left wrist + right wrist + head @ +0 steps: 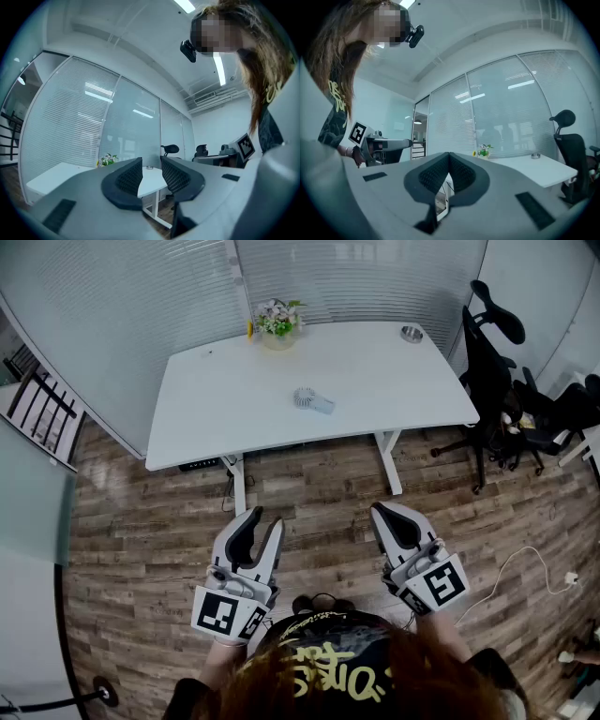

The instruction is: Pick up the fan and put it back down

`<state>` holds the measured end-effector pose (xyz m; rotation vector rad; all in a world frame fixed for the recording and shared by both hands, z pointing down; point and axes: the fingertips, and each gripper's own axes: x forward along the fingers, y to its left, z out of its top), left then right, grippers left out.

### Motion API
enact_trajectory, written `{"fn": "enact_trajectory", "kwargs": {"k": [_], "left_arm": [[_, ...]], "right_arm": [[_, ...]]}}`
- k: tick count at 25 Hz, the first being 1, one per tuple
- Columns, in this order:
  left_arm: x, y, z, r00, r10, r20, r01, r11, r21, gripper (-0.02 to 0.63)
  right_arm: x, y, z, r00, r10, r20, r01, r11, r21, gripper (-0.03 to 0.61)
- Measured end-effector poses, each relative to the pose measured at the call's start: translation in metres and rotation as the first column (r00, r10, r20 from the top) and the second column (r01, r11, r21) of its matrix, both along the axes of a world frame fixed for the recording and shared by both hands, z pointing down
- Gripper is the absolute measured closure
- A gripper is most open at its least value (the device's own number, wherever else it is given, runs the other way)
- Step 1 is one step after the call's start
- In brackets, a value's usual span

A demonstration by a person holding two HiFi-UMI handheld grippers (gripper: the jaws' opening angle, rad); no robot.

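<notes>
**Two grippers held level, well short of a table with a fan on it**

The person stands on a wood floor, facing a white table, with both grippers out in front at about the same height. Both point level toward the table and are well apart from it.

The left gripper sits left of the person's body. Its marker cube shows black-and-white square patterns and carries no words. In its own view the left gripper has its jaws a little apart, in a narrow gap. Nothing stands between them and they touch nothing.

Yellow lettering runs across the person's dark shirt, but it cannot be read.

The right gripper sits right of the body, and its cube bears the same kind of square pattern. In its own view the right gripper has its jaws closed against each other at the tips, holding nothing.

The fan, small and pale, lies near the middle of the table, away from both grippers. Flowers stand at the table's far edge and a bowl sits toward its far right corner. Black chairs stand just beside the table's right end.
</notes>
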<state>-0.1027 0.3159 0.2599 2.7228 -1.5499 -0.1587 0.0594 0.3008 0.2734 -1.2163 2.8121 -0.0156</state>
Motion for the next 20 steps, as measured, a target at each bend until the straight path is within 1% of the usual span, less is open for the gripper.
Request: {"fn": "enact_trajectory", "kwargs": {"k": [5,10,12,15,20], "left_arm": [[-0.0033,-0.0021,-0.0055,1.0,-0.018,-0.008,0.018,0.999,0.038,0.494],[-0.0062,0.0023,-0.0041,1.0,-0.016,-0.002,0.016,1.0,0.025,0.494],[-0.0067,0.0025,-0.006,1.0,-0.019,-0.003,0.02,0.999,0.035,0.494],[-0.0063,0.0025,-0.0066,1.0,-0.021,-0.002,0.021,0.999,0.041,0.494],[-0.0086,0.0041,-0.0076,1.0,-0.026,-0.002,0.026,0.999,0.042,0.497]], "right_arm": [[-0.0002,0.0006,0.0005,1.0,0.0,-0.002,0.0,1.0,0.0,0.575],[-0.0044,0.0045,0.0029,1.0,-0.007,-0.003,0.007,1.0,-0.007,0.575],[-0.0054,0.004,0.003,1.0,-0.009,0.005,0.009,1.0,-0.008,0.575],[-0.0043,0.0009,0.0017,1.0,-0.007,0.006,0.007,1.0,0.017,0.575],[-0.0059,0.0025,-0.0001,1.0,-0.01,0.005,0.01,1.0,0.021,0.575]]}}
